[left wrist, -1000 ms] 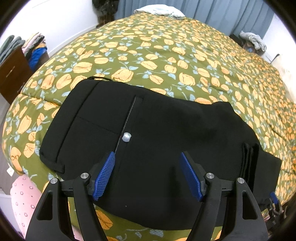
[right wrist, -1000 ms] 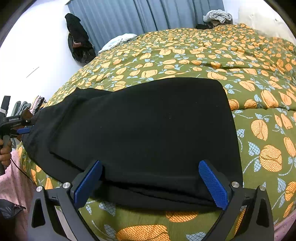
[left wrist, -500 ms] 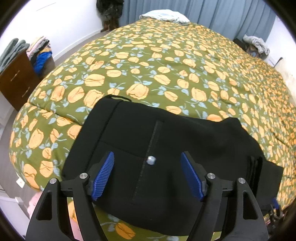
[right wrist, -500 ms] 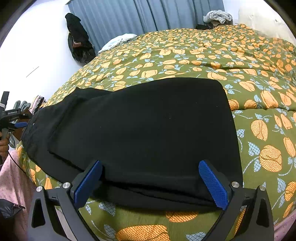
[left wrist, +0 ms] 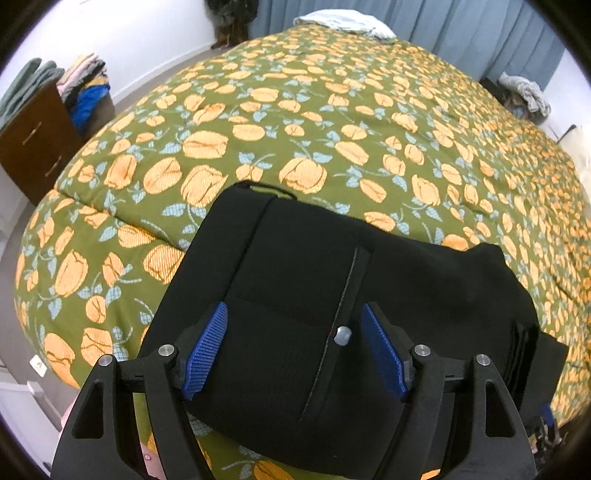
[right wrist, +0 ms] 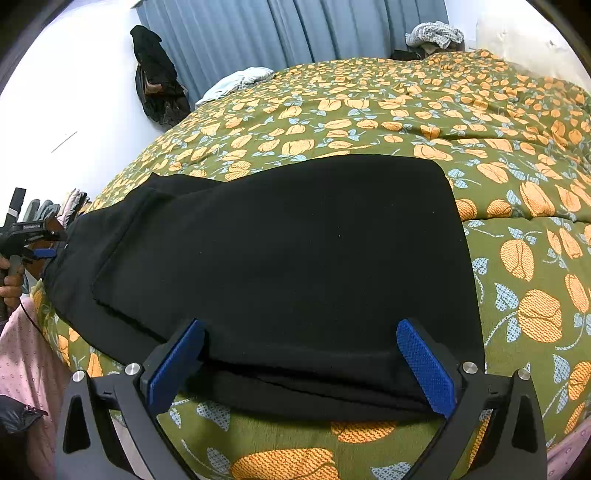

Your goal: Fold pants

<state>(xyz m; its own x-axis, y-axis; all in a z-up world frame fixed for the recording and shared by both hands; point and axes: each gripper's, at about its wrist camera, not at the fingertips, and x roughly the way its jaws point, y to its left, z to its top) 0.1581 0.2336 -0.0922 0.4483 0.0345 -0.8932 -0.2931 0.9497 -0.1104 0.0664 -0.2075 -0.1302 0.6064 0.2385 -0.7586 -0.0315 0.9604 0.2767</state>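
The black pants point(right wrist: 280, 258) lie folded on the bed's floral comforter point(right wrist: 498, 122), close to its near edge, the fabric doubled over so several layers show along the near hem. In the left wrist view the waist end of the pants point(left wrist: 306, 295) sits under the left gripper point(left wrist: 295, 350), whose blue pads stand apart at a moderate gap with nothing pinched between them; the metal button point(left wrist: 342, 335) and the fly seam lie just inside the right-hand pad, and a belt loop point(left wrist: 271, 190) pokes out at the far edge of the waistband. Stacked folded edges of the legs show at the right of that view.

The right gripper point(right wrist: 299, 363) hovers over the opposite end, its jaws spread wide across the near hem, holding nothing. At the left edge of the right wrist view the left gripper point(right wrist: 40, 253) appears, gripped by a hand point(right wrist: 9, 286).

A wooden dresser point(left wrist: 33, 144) carrying piled clothes point(left wrist: 85, 92) stands beside the bed, and blue curtains point(right wrist: 295, 33) hang behind.
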